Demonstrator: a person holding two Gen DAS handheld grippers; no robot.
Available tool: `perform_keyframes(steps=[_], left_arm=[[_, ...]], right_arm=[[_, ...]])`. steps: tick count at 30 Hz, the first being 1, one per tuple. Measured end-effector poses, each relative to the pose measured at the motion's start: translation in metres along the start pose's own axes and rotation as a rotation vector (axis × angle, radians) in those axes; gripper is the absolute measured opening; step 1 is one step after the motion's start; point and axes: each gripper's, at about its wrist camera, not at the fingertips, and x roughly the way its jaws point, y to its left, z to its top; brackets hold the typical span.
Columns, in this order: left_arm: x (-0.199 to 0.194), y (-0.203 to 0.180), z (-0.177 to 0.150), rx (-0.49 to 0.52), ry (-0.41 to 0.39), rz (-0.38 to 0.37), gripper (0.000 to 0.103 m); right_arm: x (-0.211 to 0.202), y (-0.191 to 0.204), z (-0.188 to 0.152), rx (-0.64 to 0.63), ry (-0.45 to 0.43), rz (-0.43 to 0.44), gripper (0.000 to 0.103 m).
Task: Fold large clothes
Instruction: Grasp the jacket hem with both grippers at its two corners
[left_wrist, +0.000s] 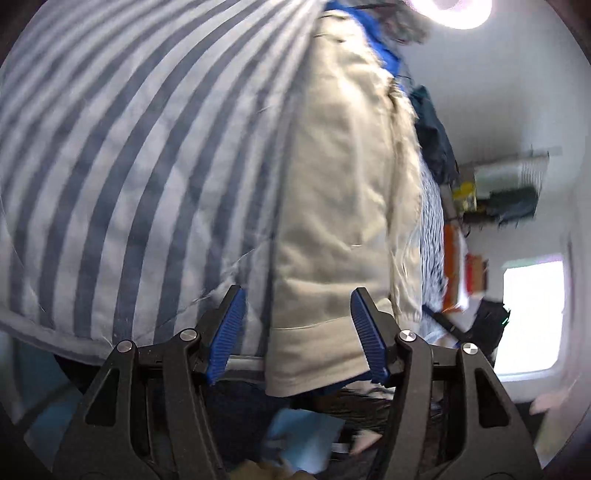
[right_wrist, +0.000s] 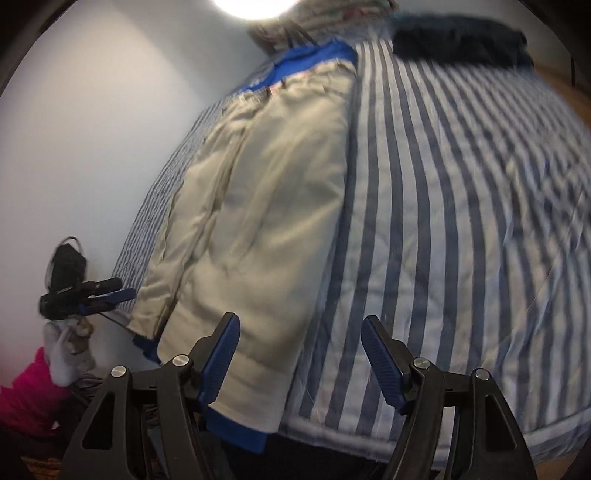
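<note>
Item: beige jacket (right_wrist: 258, 206), padded, blue lining showing at the collar end and at the near hem corner; lies flat on a striped quilt (right_wrist: 461, 221) with its long axis running straight away from both cameras, hem nearest, collar far. Relation to tools: the right gripper (right_wrist: 300, 360) hangs at the near edge of the bed, jaws spread wide and holding nothing, its left finger over the jacket's hem and its right finger over bare quilt, so the jacket's right long edge runs between them; the left gripper (left_wrist: 298, 334) likewise stands released with nothing between its blue pads, the hem (left_wrist: 314, 354) lying directly ahead inside the gap, whether touching cannot be told. From the right wrist view the left gripper (right_wrist: 110, 295) appears off the jacket's far-left side near the hem, held by a white-gloved hand (right_wrist: 66, 350) with a pink sleeve (right_wrist: 26, 391). Judgement: both tools sit about equally near the hem, one to each side, suiting a lengthwise fold from hem toward collar or a side-over fold. Surface: quilted cover, blue-grey and white stripes, running parallel to the jacket, soft. Room: white wall (right_wrist: 92, 129); bright round lamp (left_wrist: 454, 9); window (left_wrist: 532, 314); dark garment (right_wrist: 458, 40) at the far end of the bed; cluttered shelf (left_wrist: 498, 188), blurred.
</note>
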Motion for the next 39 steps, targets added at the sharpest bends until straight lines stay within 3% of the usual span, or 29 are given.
perform_keyframes(steps=[3,8,12,16,18,20,24,30,39], left_arm=[[0.001,0.008,0.001,-0.057,0.013,-0.051,0.061],[0.016,-0.006,-0.003,0.001,0.072,-0.072,0.061],[0.029,-0.025,-0.009,0.100,0.094,-0.034,0.061],[0.041,-0.034,-0.017,0.117,0.140,-0.053,0.060],[0.043,-0.041,-0.019,0.153,0.136,-0.025,0.053],[0.047,-0.042,-0.020,0.140,0.138,-0.023,0.038],[0.048,-0.043,-0.018,0.127,0.115,-0.037,0.024],[0.031,-0.055,-0.023,0.135,0.063,-0.087,0.021],[0.011,-0.077,0.000,0.073,-0.013,-0.169,0.020]], right_arm=[[0.013,-0.012,-0.003,0.060,0.054,0.070,0.069],[0.030,-0.015,-0.010,0.087,0.101,0.166,0.066],[0.035,-0.013,-0.016,0.087,0.126,0.246,0.062],[0.046,-0.007,-0.016,0.081,0.132,0.289,0.062],[0.050,-0.005,-0.014,0.080,0.139,0.302,0.057],[0.055,-0.001,-0.014,0.068,0.145,0.300,0.052],[0.059,0.001,-0.015,0.093,0.140,0.315,0.032],[0.050,-0.003,-0.013,0.168,0.090,0.401,0.017],[0.030,0.010,0.015,0.217,-0.011,0.462,0.014]])
